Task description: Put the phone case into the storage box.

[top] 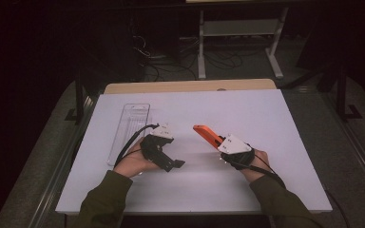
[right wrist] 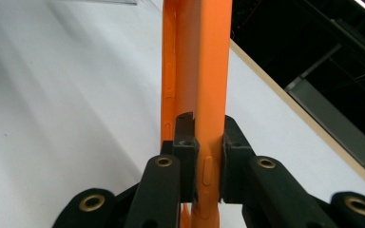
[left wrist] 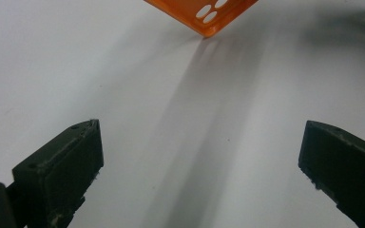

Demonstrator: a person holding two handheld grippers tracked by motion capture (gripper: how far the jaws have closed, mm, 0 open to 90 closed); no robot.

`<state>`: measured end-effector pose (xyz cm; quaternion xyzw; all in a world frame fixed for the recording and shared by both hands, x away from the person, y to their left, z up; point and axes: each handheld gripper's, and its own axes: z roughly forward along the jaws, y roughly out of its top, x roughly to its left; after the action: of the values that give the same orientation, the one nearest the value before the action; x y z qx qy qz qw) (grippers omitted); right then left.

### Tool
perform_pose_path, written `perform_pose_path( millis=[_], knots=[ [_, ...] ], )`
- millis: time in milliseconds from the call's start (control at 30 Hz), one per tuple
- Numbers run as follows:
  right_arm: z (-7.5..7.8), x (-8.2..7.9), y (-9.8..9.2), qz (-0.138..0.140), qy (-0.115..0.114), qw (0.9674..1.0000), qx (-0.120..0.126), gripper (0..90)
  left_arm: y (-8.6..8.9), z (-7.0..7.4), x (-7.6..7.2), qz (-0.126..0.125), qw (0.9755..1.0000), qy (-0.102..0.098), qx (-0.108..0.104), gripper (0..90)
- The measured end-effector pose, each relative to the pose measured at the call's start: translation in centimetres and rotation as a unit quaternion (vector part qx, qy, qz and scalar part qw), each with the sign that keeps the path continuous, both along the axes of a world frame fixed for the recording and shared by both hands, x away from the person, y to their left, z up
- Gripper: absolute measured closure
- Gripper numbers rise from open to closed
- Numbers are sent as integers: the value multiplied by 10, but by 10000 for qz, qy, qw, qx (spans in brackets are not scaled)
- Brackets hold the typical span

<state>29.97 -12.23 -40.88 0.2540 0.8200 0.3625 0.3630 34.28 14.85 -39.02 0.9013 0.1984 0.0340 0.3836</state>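
Black jaws of the right gripper (right wrist: 202,156) are pinching an orange phone case (right wrist: 197,71) edge-on at lower centre, probably near 1 end. Left gripper (left wrist: 197,161) is waiting wide open and empty below the case's corner; closing squarely there should steady it.

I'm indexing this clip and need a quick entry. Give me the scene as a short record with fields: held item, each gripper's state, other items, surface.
held item: orange phone case, clamped on its edge, raised off the table
right gripper: shut on the case
left gripper: open, nothing between its jaws, pointed toward the case
other items: clear plastic package, lying flat left of the left gripper
surface: white table
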Motion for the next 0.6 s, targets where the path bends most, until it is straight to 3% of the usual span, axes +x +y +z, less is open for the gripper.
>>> perform_pose_path(
  millis=[367, 600],
  knots=[
    [4, 3, -3, -159, 352, 9977, 549, 788, 0, 0, 0, 24, 10000, 19, -27, 9],
    [5, 5, -7, -222, 588, 9930, 999, 787, 0, 0, 0, 31, 10000, 10, -21, 9]
  ],
)
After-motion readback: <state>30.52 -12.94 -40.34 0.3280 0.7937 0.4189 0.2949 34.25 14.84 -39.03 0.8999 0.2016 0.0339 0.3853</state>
